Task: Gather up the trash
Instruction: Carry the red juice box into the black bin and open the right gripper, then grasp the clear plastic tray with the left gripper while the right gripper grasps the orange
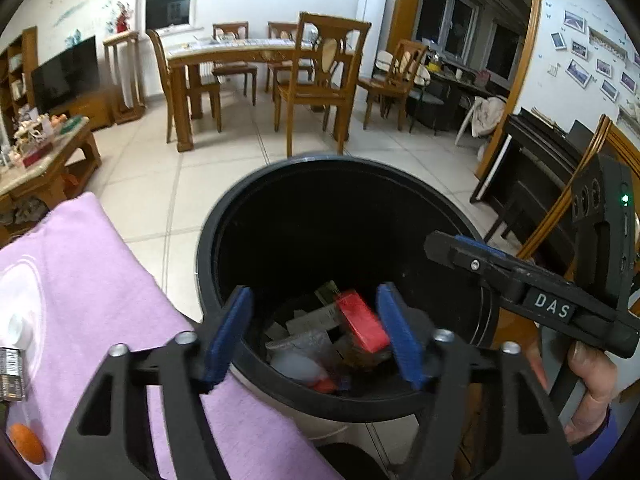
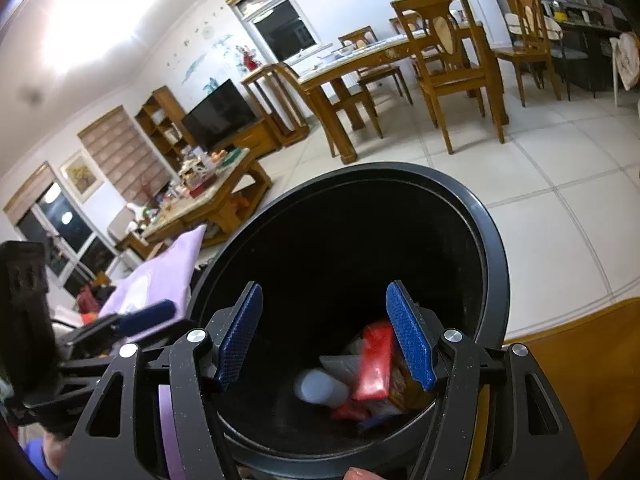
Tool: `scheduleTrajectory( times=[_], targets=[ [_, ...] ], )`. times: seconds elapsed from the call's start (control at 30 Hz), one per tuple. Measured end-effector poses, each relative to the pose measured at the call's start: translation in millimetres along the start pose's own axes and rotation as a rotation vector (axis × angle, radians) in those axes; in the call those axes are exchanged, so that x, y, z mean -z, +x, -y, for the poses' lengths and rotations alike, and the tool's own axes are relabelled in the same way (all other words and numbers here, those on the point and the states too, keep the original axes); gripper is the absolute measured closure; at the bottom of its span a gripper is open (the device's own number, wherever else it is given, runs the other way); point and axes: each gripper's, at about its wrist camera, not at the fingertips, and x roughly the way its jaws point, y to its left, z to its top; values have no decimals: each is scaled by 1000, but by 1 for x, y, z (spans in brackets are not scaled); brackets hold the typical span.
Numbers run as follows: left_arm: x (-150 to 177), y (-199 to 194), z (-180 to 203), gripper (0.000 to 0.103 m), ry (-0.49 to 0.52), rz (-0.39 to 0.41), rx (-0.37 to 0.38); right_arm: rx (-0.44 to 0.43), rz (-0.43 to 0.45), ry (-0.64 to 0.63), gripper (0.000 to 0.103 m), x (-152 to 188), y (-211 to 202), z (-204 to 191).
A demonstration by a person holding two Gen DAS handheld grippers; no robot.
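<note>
A round black trash bin (image 1: 208, 248) (image 2: 492, 240) stands on the tiled floor right under both grippers. My left gripper (image 1: 314, 304) hangs over its mouth, open, its blue pads wide apart and touching nothing. My right gripper (image 2: 324, 292) is also open over the bin and holds nothing; one of its fingers (image 1: 452, 250) reaches in from the right in the left wrist view. Down inside lie a red packet (image 1: 362, 322) (image 2: 376, 364), slightly blurred, pale wrappers (image 1: 304, 340), a whitish rounded piece (image 2: 320, 388) and a brownish box (image 2: 406, 388).
A table with a purple cloth (image 1: 100, 300) adjoins the bin on the left, bearing an orange (image 1: 26, 442) and a small barcoded pack (image 1: 10, 372). A person's hand (image 1: 592, 392) grips the right tool. Dining table and chairs (image 1: 320, 76), a coffee table (image 2: 216, 200) and a piano (image 1: 532, 168) stand farther off.
</note>
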Motion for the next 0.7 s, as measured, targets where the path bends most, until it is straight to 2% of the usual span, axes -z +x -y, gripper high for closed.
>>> scheduleTrajectory(
  times=[0.27,0.43,0.57,0.7],
  targets=[
    [9,-34,-5,30,-3,25,-1,-9,6,-31,38,1,-8,-17],
    [32,-75,-32,30,-50,43,-28,-43,-3,-93,38,6,-11,-56],
    [61,-117,-66,30,-94,57,-94,-84,-22,-150,38,9,-7,-93],
    [98,-161,-120,30,-178,51,-215,-137,-55,-220,38,19,3,-142]
  ],
)
